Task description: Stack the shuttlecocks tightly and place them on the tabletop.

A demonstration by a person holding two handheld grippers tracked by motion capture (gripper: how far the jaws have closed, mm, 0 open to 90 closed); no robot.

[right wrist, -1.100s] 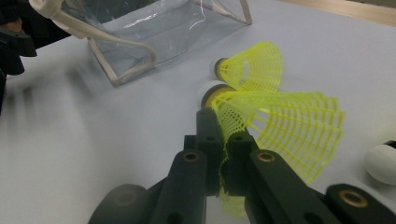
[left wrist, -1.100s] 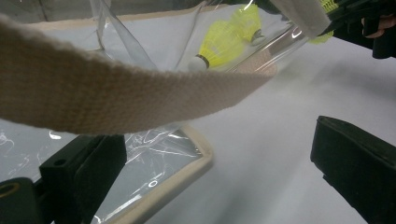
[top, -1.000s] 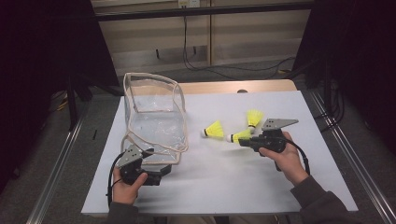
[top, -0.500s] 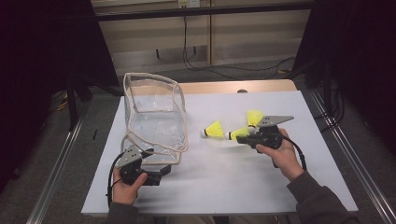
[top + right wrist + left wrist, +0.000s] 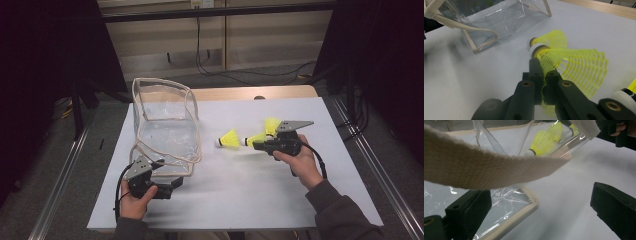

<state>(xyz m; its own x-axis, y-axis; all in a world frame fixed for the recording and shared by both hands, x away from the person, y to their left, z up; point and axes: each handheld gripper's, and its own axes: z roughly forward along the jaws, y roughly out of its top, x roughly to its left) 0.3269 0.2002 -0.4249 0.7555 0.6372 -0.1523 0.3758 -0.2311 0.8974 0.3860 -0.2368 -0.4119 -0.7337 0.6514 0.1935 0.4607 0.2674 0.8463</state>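
A clear plastic bag (image 5: 165,125) with beige trim stands open on the white table (image 5: 240,190), left of centre. My left gripper (image 5: 167,186) rests at the bag's near corner, its jaws open wide. In the left gripper view (image 5: 539,192) the bag's trimmed edge (image 5: 524,206) lies between them and a beige strap (image 5: 474,167) crosses in front. My right gripper (image 5: 257,145) is shut on the mesh skirt of a yellow shuttlecock (image 5: 574,65), just above the table. A second shuttlecock (image 5: 230,139) lies toward the bag. A third (image 5: 272,125) lies just beyond the right gripper.
The white table ends in a wooden strip (image 5: 250,93) at the far side, with metal rails (image 5: 370,165) along both sides. Open table surface lies between the two hands and in front of the bag's mouth.
My right gripper, with the shuttlecock in it, has shifted slightly away from the person. The left gripper and the bag have stayed put.
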